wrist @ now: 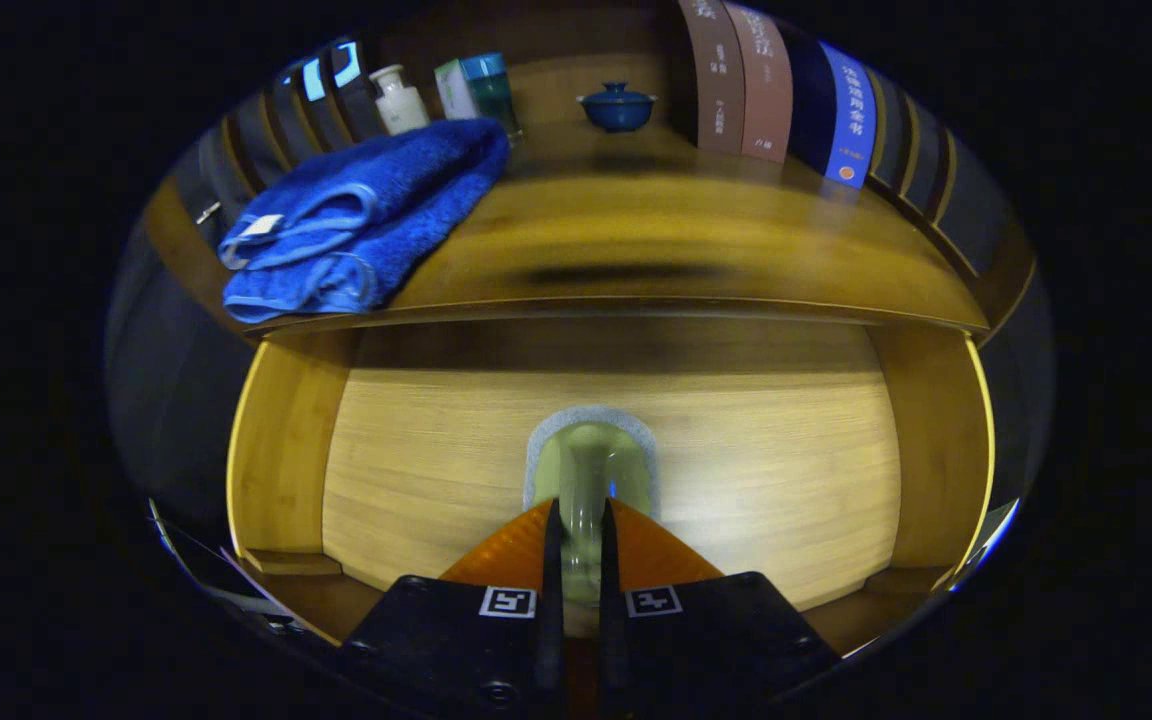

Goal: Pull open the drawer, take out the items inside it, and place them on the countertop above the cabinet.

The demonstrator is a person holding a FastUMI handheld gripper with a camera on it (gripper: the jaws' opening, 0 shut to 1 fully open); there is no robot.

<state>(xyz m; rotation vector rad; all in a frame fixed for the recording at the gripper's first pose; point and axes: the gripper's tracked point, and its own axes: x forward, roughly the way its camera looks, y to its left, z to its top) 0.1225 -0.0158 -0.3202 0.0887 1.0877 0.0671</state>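
Note:
The wooden drawer (786, 470) stands pulled open below the countertop (696, 240). My gripper (576, 525) points down into it, its fingers nearly together and pinching the near wall of a pale green cup (591, 465). A grey rim shows around the cup's far side. The cup sits over the middle of the drawer floor, and I cannot tell whether it rests on the floor or hangs above it. A folded blue towel (366, 215) lies on the left part of the countertop.
At the back of the countertop stand a white bottle (401, 98), a teal-capped bottle (488, 88), a blue lidded teacup (618, 106) and a row of upright books (771, 85). The drawer's side walls (281, 450) rise on both sides of the cup.

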